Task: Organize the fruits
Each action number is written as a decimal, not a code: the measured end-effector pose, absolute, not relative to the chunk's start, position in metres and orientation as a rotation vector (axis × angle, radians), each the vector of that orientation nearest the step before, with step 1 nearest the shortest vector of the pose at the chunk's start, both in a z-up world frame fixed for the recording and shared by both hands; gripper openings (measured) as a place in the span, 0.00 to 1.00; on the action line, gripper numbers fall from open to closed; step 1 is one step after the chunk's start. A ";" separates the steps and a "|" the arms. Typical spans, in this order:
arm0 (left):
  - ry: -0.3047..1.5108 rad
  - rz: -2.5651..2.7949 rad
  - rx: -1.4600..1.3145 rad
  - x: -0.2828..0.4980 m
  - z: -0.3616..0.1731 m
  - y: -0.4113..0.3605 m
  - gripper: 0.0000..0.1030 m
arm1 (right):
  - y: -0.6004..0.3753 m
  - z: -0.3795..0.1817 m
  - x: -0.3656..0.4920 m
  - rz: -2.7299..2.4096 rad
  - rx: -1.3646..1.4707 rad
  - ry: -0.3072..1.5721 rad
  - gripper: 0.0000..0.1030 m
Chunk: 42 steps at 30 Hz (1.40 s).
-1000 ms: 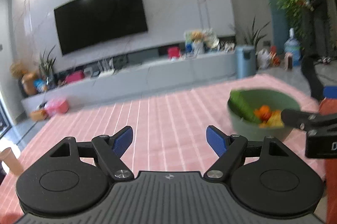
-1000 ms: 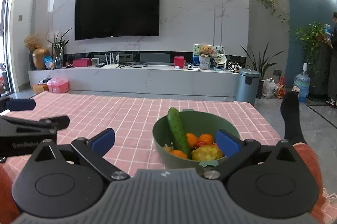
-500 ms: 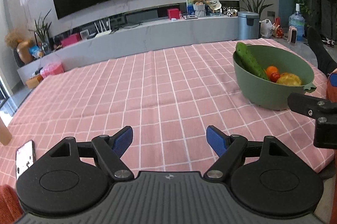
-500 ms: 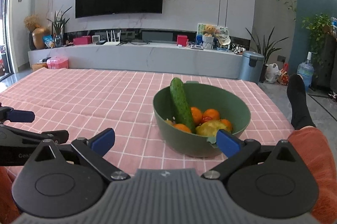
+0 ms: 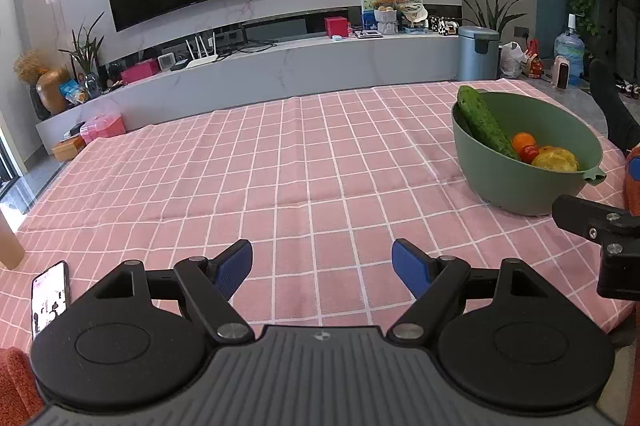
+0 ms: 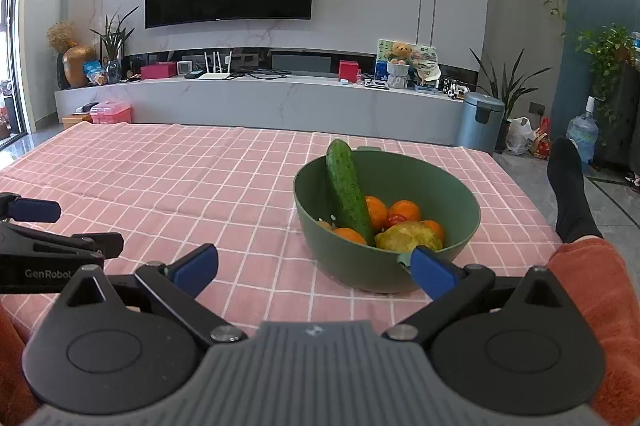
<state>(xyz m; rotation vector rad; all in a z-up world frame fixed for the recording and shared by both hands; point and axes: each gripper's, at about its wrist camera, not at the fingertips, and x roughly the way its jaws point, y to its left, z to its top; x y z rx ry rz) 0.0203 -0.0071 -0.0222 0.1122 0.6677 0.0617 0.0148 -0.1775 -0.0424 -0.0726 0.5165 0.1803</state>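
A green bowl point(image 6: 448, 186) stands on the pink checked tablecloth point(image 6: 180, 186). In it lie a cucumber point(image 6: 346, 190) leaning on the rim, several oranges point(image 6: 405, 210), a small red fruit point(image 6: 396, 219) and a yellow lumpy fruit point(image 6: 408, 236). My right gripper point(image 6: 314, 266) is open and empty, just in front of the bowl. My left gripper point(image 5: 322, 266) is open and empty over bare cloth, with the bowl point(image 5: 520, 182) to its right. The right gripper's finger point(image 5: 588, 220) shows at the left view's right edge.
A phone point(image 5: 50, 298) lies on the cloth at the near left. A beige cup point(image 5: 10, 246) stands at the left edge. A socked foot point(image 6: 570, 190) rests past the table's right side. A TV wall and low shelf stand behind.
Both grippers have tilted down and moved closer to the table; the bowl now sits nearer and lower in both views. Both stay open.
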 end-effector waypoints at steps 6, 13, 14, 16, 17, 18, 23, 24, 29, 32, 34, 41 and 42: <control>0.669 0.060 0.112 0.022 -0.021 -0.008 0.90 | -0.178 -0.042 0.014 0.184 -0.070 0.516 0.95; 0.665 0.057 0.110 0.021 -0.019 -0.009 0.90 | -0.178 -0.042 0.014 0.188 -0.066 0.516 0.95; 0.665 0.057 0.111 0.021 -0.019 -0.009 0.90 | -0.178 -0.042 0.014 0.188 -0.066 0.516 0.95; 0.664 0.058 0.111 0.021 -0.019 -0.009 0.90 | -0.179 -0.042 0.014 0.188 -0.065 0.516 0.95; 0.663 0.059 0.112 0.021 -0.019 -0.009 0.90 | -0.178 -0.043 0.014 0.188 -0.064 0.516 0.95; 0.662 0.058 0.111 0.022 -0.018 -0.010 0.90 | -0.178 -0.043 0.014 0.187 -0.064 0.516 0.95; 0.662 0.060 0.109 0.023 -0.017 -0.010 0.90 | -0.178 -0.043 0.013 0.189 -0.067 0.513 0.95; 0.662 0.062 0.107 0.022 -0.017 -0.009 0.90 | -0.178 -0.043 0.014 0.189 -0.068 0.514 0.95; 0.661 0.064 0.105 0.023 -0.016 -0.009 0.90 | -0.177 -0.043 0.014 0.189 -0.065 0.514 0.95; 0.661 0.065 0.103 0.022 -0.016 -0.008 0.90 | -0.177 -0.043 0.014 0.192 -0.062 0.513 0.95; 0.660 0.066 0.101 0.023 -0.016 -0.007 0.90 | -0.177 -0.043 0.014 0.193 -0.062 0.513 0.95; 0.660 0.067 0.102 0.023 -0.016 -0.007 0.90 | -0.177 -0.043 0.014 0.194 -0.059 0.513 0.95; 0.660 0.067 0.101 0.023 -0.016 -0.007 0.90 | -0.177 -0.043 0.014 0.195 -0.058 0.512 0.95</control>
